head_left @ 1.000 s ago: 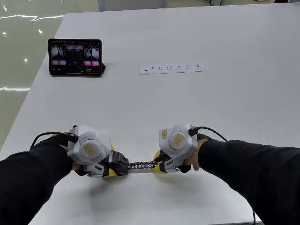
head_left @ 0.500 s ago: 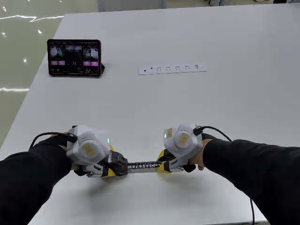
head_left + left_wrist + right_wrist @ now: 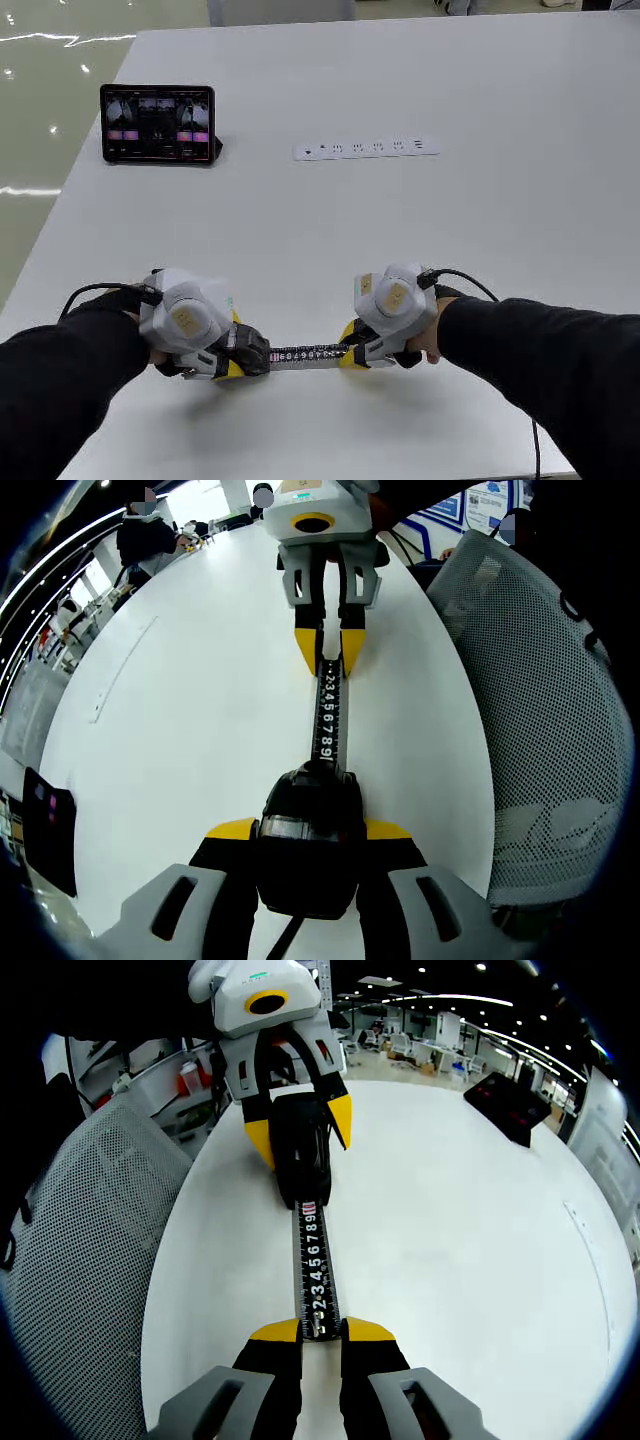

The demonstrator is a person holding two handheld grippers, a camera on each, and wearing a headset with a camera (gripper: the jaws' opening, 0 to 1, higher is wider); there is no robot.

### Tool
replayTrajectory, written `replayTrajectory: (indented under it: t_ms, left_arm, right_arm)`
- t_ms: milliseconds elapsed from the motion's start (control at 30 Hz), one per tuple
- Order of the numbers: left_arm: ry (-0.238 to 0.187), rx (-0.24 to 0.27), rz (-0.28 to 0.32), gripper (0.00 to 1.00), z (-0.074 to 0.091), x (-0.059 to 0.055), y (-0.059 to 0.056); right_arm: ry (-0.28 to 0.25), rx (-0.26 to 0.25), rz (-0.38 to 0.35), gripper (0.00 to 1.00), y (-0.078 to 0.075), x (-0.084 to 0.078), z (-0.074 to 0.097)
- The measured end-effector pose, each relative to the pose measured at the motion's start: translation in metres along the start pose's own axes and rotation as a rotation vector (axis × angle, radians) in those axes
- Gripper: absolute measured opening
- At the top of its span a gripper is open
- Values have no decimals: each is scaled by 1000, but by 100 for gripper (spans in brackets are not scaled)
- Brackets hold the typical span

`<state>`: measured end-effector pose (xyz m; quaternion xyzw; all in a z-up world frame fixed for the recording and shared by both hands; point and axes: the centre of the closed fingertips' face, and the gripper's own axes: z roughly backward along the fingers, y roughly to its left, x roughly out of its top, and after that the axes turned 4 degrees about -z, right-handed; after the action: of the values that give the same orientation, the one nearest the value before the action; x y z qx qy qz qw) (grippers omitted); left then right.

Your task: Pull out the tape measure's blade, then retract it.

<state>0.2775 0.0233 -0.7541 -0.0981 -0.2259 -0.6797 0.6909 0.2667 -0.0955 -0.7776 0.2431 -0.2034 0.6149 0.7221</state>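
Black tape measure (image 3: 305, 855) fills left gripper (image 3: 310, 830) jaws; head view adds tablet (image 3: 158, 123).

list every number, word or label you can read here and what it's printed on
"2 3 4 5 6 7 8 9": printed along the tape measure blade, between the black case and the right tongs pinching its end.
Tablet screen: too small to read.
White power strip: markings too small to read.
Background poster: blurred, unreadable.
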Motion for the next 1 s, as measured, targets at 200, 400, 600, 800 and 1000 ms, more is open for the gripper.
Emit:
replayTrajectory:
  t_ms: [200, 400, 600, 800, 1000]
  left_arm:
    - [-2, -2, -1, 33, 0, 0, 0]
    - [-2, -1, -4, 33, 0, 0, 0]
    - [-2, -2, -4, 33, 0, 0, 0]
    - [-1, 3, -4, 33, 0, 1, -1]
    - [-1, 3, -5, 33, 0, 1, 0]
  right_arm:
    - [2, 0, -2, 10, 0, -3, 1]
    - [5, 1, -2, 10, -1, -6, 3]
    - [7, -2, -3, 10, -1, -8, 4]
    - [7, -4, 1, 10, -2, -12, 7]
    - [5, -9, -5, 10, -3, -15, 9]
